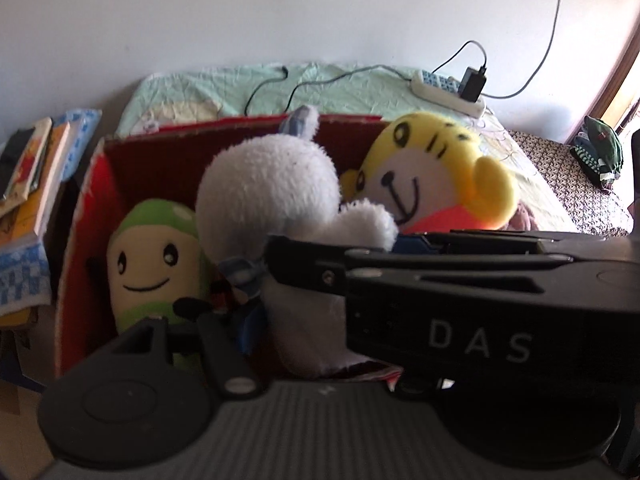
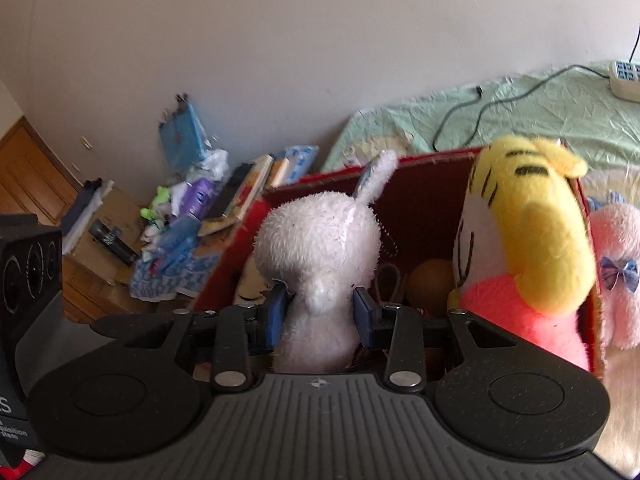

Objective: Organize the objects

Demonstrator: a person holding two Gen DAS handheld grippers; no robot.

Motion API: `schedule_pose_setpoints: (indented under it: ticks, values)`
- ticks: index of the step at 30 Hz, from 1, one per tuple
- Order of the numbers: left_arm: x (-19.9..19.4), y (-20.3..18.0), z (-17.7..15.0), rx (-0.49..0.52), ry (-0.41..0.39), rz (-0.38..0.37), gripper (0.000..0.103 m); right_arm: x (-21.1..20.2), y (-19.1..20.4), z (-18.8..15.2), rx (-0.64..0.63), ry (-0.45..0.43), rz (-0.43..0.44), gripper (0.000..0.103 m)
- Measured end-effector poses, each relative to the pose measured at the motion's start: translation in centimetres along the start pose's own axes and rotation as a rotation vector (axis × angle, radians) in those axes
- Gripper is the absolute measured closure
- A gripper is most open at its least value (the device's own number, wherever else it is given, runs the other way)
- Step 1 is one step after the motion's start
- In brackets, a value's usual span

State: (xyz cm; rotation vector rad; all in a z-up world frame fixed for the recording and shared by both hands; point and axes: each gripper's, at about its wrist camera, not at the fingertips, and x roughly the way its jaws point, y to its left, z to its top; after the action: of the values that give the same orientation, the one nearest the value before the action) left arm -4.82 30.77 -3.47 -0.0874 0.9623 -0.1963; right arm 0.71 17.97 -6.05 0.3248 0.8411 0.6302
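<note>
I hold the white rabbit toy over the red box, my right gripper pinching its narrow body below the head. It looks light, soft and compressible, so I judge the neck the firmest hold. I cannot tell how my left gripper, beside the rabbit, is set.

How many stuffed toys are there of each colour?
White: 1, the white bunny, held by the right gripper
Yellow: 1, the yellow tiger
Green: 1, the green doll
Pink: 1, the pink plush outside the red box
Total: 4
</note>
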Motion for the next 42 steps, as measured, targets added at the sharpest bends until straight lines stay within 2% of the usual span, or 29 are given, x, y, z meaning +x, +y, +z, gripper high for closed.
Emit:
schedule_pose_setpoints:
  ticks: [7, 9, 10, 15, 20, 24, 30, 33, 36, 42]
  values:
    - [1.7, 1.7, -0.5, -0.028, 0.059, 0.005, 0.042, 2.5, 0.4, -0.2, -0.007, 0.072, -0.052, 0.063]
    - [2.0, 2.4, -0.6, -0.041, 0.072, 0.006, 0.042, 3.2, 0.6, -0.2, -0.013, 0.085, -0.07, 0.063]
    - [2.1, 2.7, -0.7, -0.052, 0.079, 0.004, 0.038, 3.4, 0.6, -0.2, -0.013, 0.085, -0.081, 0.063]
    - [2.3, 4.1, -0.8, -0.079, 0.087, -0.008, 0.039, 4.3, 0.3, -0.1, 0.0, 0.103, -0.088, 0.062]
    - [2.5, 4.2, -0.8, -0.073, 0.087, -0.015, 0.038, 4.4, -0.1, 0.0, 0.019, 0.103, -0.08, 0.056]
    - [2.8, 4.3, -0.7, -0.07, 0.092, -0.018, 0.034, 4.0, -0.1, 0.0, 0.031, 0.092, -0.069, 0.055]
    - [2.8, 4.1, -0.7, -0.071, 0.093, -0.023, 0.029, 2.1, -0.3, 0.0, 0.077, 0.016, -0.024, 0.052]
    - [2.9, 4.2, -0.7, -0.072, 0.093, -0.023, 0.028, 1.6, -0.5, -0.1, 0.091, -0.011, -0.038, 0.058]
    - [2.9, 4.0, -0.7, -0.073, 0.095, -0.02, 0.026, 2.3, -0.5, 0.0, 0.105, 0.015, -0.05, 0.066]
    - [2.8, 3.8, -0.8, -0.073, 0.098, -0.002, 0.025, 3.2, -0.5, 0.1, 0.089, 0.043, -0.031, 0.074]
